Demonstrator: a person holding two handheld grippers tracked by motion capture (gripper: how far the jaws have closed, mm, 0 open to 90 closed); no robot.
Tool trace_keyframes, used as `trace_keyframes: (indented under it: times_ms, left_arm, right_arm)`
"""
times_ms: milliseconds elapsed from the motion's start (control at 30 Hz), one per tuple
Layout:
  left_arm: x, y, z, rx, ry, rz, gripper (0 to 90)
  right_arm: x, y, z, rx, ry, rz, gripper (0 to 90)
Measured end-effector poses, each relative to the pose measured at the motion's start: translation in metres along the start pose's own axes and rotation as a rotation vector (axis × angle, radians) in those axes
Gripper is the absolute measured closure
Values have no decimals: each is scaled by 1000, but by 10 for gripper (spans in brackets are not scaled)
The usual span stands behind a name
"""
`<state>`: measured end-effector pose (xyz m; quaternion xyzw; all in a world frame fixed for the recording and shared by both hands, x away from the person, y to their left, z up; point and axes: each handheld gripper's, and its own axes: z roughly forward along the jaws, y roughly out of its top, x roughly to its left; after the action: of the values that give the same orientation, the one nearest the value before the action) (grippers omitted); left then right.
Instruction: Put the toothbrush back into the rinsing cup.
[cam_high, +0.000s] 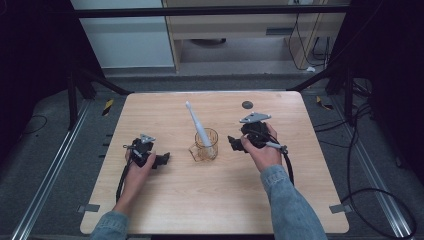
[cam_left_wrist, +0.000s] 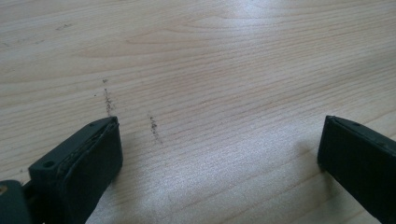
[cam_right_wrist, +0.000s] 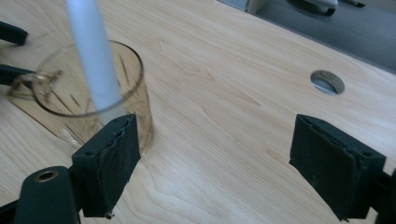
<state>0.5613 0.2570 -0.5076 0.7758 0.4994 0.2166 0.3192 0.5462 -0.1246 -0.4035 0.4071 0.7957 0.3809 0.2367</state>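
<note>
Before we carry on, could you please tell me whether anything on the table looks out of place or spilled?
Nothing stands out: the toothbrush leans in the upright amber cup, nothing has spilled, and only faint dark scuffs mark the table.

cup (cam_high: 206, 146) with leaning toothbrush (cam_high: 196, 123) mid-table, bare wood all around
</note>
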Motion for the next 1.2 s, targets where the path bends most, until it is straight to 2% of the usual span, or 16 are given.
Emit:
trace_keyframes:
  times_ms: [467,933,1200]
  left_arm:
    - [0,0,0,0,0,1,0]
    - [0,0,0,0,0,1,0]
    - [0,0,0,0,0,1,0]
  right_arm:
    - [-36,-41,1,64,-49,100,154]
    - [-64,-75,3,114,-102,170,153]
    - [-74,-92,7,133,-116,206,159]
